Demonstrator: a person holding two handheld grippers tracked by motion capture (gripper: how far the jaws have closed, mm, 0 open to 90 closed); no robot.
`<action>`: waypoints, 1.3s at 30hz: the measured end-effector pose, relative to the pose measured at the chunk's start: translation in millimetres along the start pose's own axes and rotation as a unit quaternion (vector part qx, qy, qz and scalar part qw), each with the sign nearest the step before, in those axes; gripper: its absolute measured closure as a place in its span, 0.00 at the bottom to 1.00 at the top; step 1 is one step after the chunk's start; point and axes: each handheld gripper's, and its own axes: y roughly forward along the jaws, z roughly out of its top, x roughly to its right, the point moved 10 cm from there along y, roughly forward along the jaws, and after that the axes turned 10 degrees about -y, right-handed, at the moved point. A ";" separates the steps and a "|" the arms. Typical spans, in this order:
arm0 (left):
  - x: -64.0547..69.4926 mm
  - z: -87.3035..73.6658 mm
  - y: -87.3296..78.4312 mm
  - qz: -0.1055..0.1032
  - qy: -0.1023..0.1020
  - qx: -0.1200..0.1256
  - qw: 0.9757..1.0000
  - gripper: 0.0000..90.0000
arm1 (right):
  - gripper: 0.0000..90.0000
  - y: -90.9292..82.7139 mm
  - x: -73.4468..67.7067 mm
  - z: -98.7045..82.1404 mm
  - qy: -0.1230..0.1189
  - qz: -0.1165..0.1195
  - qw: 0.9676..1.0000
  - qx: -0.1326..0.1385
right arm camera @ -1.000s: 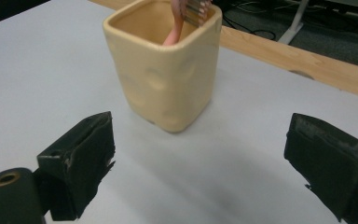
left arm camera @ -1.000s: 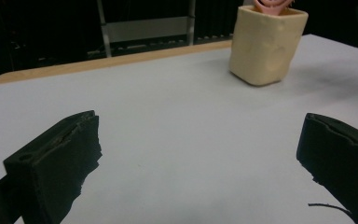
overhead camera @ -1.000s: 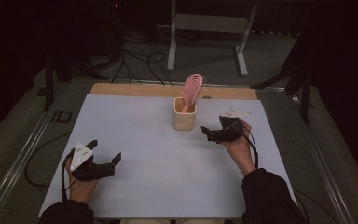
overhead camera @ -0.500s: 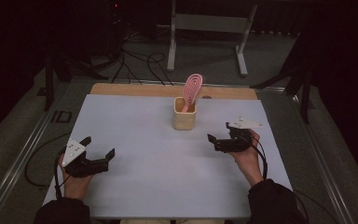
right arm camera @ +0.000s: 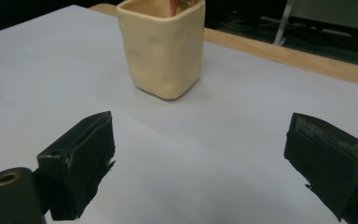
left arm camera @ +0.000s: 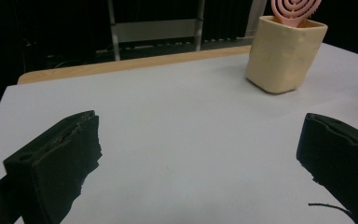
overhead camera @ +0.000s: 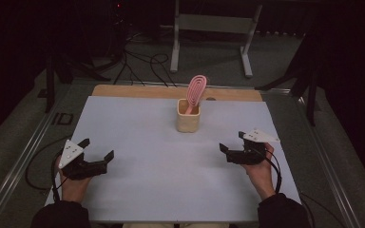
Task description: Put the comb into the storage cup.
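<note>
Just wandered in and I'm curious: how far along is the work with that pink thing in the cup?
Looks done: the pink brush stands in the cream cup. In hand: nothing; the left hand-held gripper and right hand-held gripper are open, apart from the cup. Nothing obvious seems left.

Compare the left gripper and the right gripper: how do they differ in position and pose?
The left gripper sits near the table's front left corner; the right gripper is farther forward, closer to the cream cup. The left one points toward the middle right, the right one toward the left. Both are open and empty.
</note>
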 end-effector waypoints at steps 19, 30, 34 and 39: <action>-4.2 4.0 -6.7 -0.003 0.001 0.009 1.000 0.00 | 0.09 -28.8 1.9 -34.4 0.002 -0.029 0.999 0.015; -2.6 3.0 -9.5 -0.009 0.006 0.010 1.000 0.00 | 0.09 -49.7 1.5 -43.8 0.011 -0.041 0.998 0.047; -2.7 1.0 -11.0 -0.009 0.008 0.010 1.000 0.00 | 0.09 -53.9 0.4 -43.6 0.010 -0.045 0.997 0.056; -1.9 -1.2 -11.1 -0.016 0.009 0.010 1.000 0.00 | 0.09 -55.3 -0.1 -46.3 0.010 -0.054 0.997 0.059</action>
